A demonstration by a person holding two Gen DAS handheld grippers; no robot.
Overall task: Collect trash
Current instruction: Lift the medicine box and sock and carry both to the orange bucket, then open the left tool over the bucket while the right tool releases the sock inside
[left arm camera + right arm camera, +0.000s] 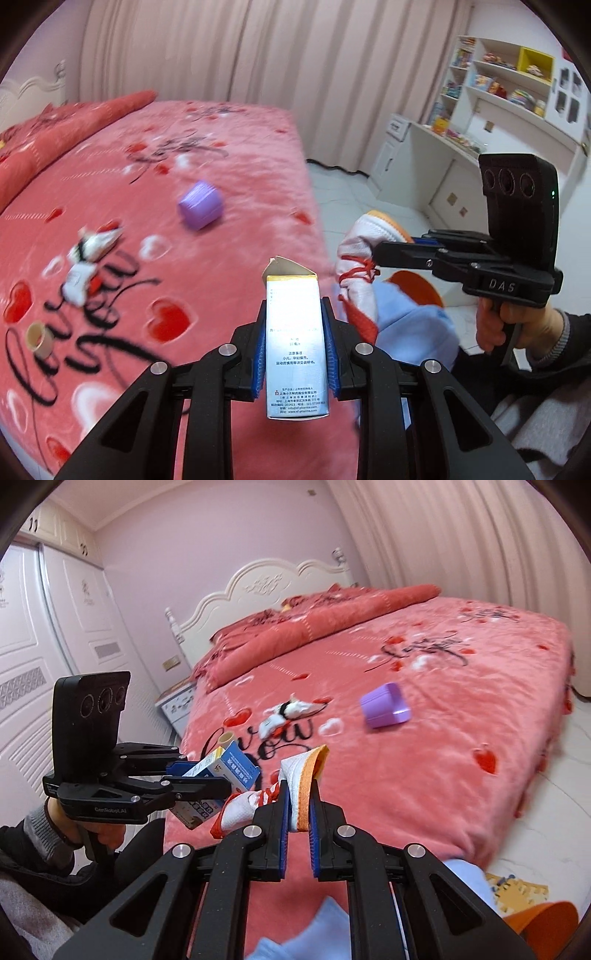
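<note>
My left gripper (295,310) is shut on a white medicine box (295,343) with its top flap open, held upright above the pink bed's near edge. In the right wrist view the same box (231,770) sits in the left gripper (225,786) at the left. My right gripper (299,788) is shut on a small white shoe (301,775) with red laces and an orange sole. That shoe (356,258) hangs from the right gripper (380,254) beside the bed. On the blanket lie a purple box (200,205), a crumpled wrapper (88,258) and a small beige roll (38,338).
The bed (443,775) fills most of both views. Light blue fabric (332,923) and an orange container (543,921) are below the grippers. A desk with shelves (498,92) stands past the bed's foot, and a wardrobe (55,646) and nightstand (177,705) by its head.
</note>
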